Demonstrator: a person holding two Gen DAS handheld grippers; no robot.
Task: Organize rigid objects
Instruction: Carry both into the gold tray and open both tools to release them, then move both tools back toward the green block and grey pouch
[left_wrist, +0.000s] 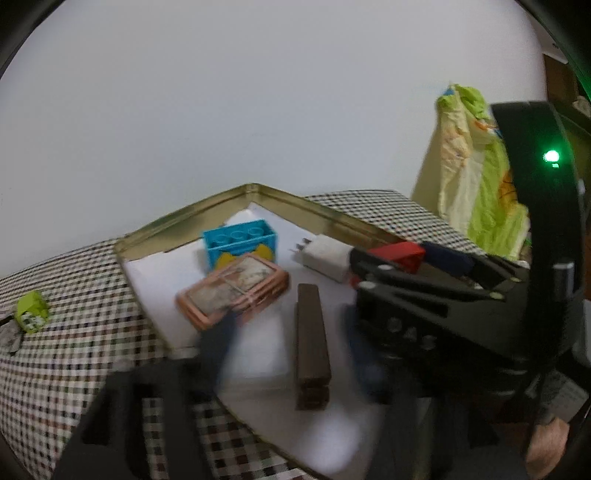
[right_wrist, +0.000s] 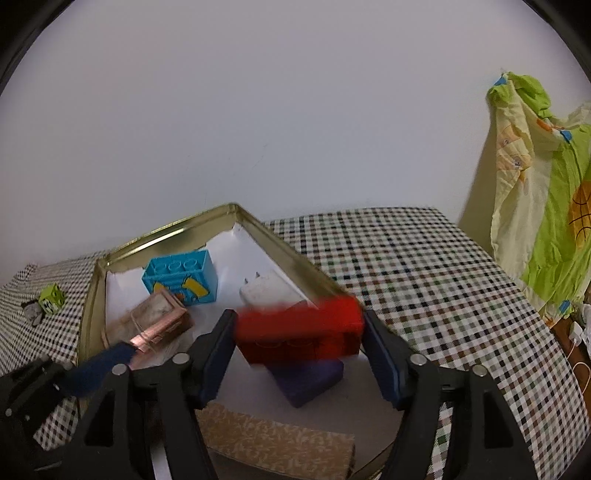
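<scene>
1. We saw our right gripper holding a red brick between its pads, over the gold tin.
2. Whether the pads still pressed the brick, motion blur kept us from telling.
3. Our left gripper stood with its jaws apart, nothing between them, above the brown bar in the tin.
4. Inside the tin lay a blue block, a white plug adapter, a pink banded card pack and a purple piece.
5. A green dice-like cube sat on the checked cloth, well apart from the tin.
</scene>
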